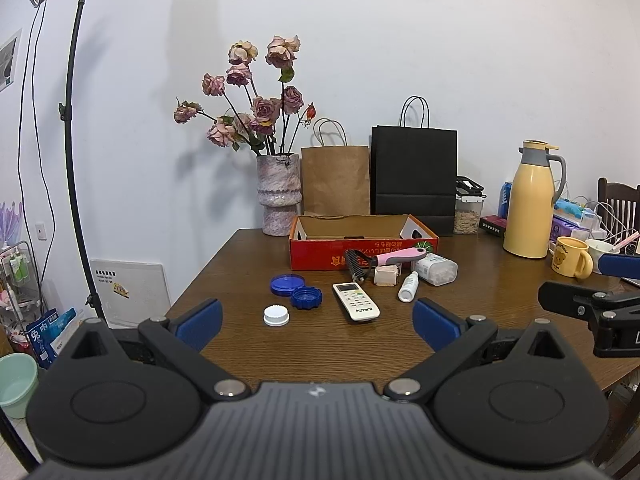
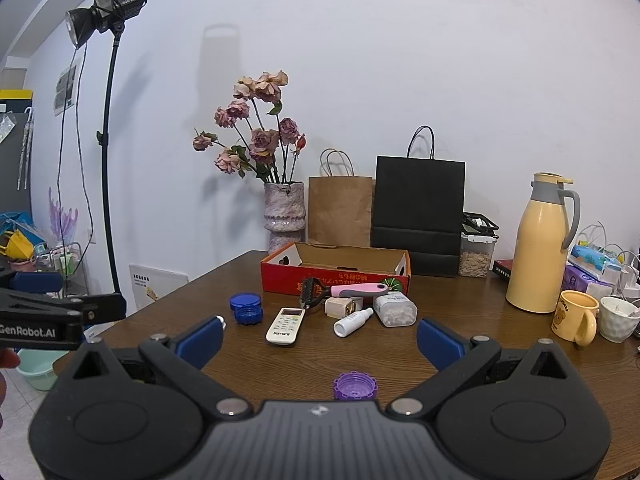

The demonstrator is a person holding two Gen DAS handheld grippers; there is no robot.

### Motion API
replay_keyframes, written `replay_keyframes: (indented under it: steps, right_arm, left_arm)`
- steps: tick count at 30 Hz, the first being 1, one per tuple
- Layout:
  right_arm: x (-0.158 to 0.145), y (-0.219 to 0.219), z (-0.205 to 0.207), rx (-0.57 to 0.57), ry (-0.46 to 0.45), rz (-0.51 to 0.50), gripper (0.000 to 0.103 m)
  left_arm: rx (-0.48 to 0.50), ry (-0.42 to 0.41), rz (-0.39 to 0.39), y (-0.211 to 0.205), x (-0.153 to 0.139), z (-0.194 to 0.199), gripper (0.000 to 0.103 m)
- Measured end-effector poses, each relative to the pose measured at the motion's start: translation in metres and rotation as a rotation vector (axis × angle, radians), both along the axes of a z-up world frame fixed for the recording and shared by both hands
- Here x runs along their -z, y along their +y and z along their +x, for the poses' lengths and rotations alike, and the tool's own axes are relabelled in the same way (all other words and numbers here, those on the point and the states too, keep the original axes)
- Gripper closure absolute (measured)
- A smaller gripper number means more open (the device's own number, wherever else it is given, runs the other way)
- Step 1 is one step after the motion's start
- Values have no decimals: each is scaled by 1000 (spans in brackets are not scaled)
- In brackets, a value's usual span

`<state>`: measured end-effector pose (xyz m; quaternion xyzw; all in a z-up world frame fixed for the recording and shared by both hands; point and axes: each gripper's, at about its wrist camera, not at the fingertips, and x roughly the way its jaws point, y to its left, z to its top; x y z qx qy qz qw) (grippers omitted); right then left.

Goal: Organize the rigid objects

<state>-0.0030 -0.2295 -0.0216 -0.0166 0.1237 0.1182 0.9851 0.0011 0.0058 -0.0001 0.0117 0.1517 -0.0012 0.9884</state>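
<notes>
Start of sorting: left gripper (image 1: 316, 322) and right gripper (image 2: 320, 340) hover spread and empty before the remote (image 1: 355, 301), brush (image 1: 384, 259) and caps lying loose beside the bare red box (image 1: 362, 258); next, probably 1 first grasp.

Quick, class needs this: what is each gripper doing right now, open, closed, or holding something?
Left gripper: open, holding nothing.
Right gripper: open, holding nothing.

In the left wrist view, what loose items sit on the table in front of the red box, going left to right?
Blue lid → white cap → blue cap → remote control → small white bottle → clear container.
</notes>
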Motion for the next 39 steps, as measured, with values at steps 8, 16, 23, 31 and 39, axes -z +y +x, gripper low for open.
replay_keyframes:
  steps: [8,16,23,31,39]
  right_arm:
    - [-1,1,-1,0,-1,0,0]
    - [-2,2,-2,0,-2,-1,0]
    - [-1,2,-3,0,-3,-2,0]
    - [0,3,-3,0,-4,-2,0]
    - [-2,2,-5,0,-5,-3,0]
  left_arm:
    - [-1,0,0,0,0,0,0]
    - [-1,-1,1,0,0,0,0]
    - [0,-2,0,0,0,0,0]
    - [0,-2,0,0,-1,0,0]
    - [-1,-4,0,-1,1,-1,0]
